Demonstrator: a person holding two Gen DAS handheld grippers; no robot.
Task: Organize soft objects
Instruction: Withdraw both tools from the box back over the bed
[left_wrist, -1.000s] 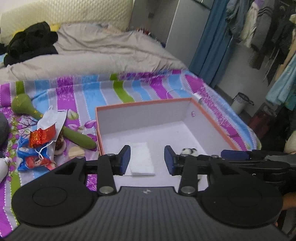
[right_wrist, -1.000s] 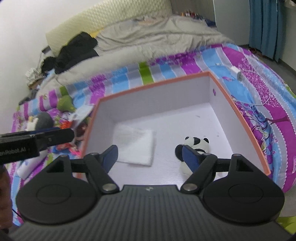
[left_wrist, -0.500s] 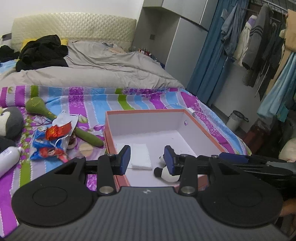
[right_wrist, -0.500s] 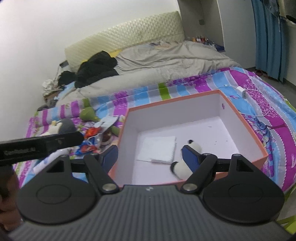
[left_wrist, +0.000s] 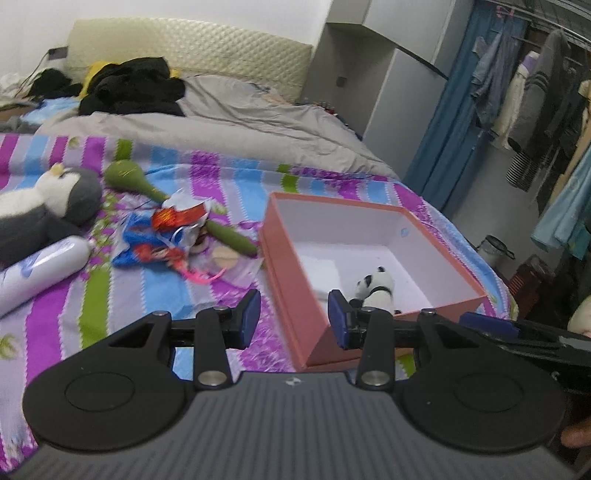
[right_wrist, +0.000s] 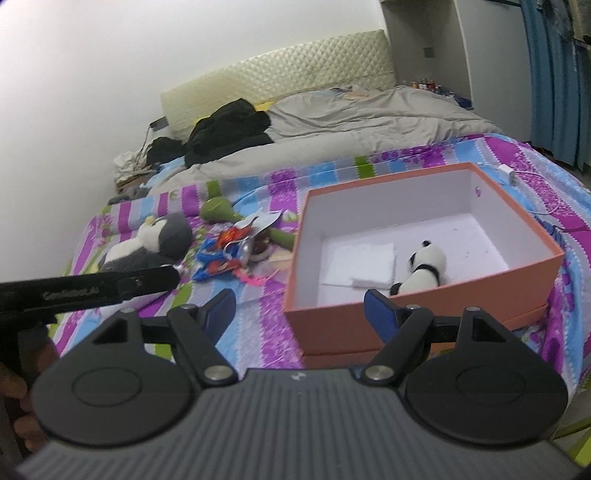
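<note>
An orange box with a white inside stands on the striped bedspread. In it lie a small panda plush and a folded white cloth. A grey and white penguin plush and a green soft toy lie on the bedspread to the left of the box. My left gripper hangs open and empty above the box's near left corner. My right gripper is open wider and empty, in front of the box's near wall.
Snack wrappers and a white bottle lie between the penguin and the box. A grey duvet and black clothes cover the bed's far end. A charger with cable lies behind the box. Hanging clothes stand at right.
Both grippers have drawn back from over the box's inside toward the bed's near edge, so the whole box, the penguin and the bottle have come into view. Neither gripper's jaws have moved.
</note>
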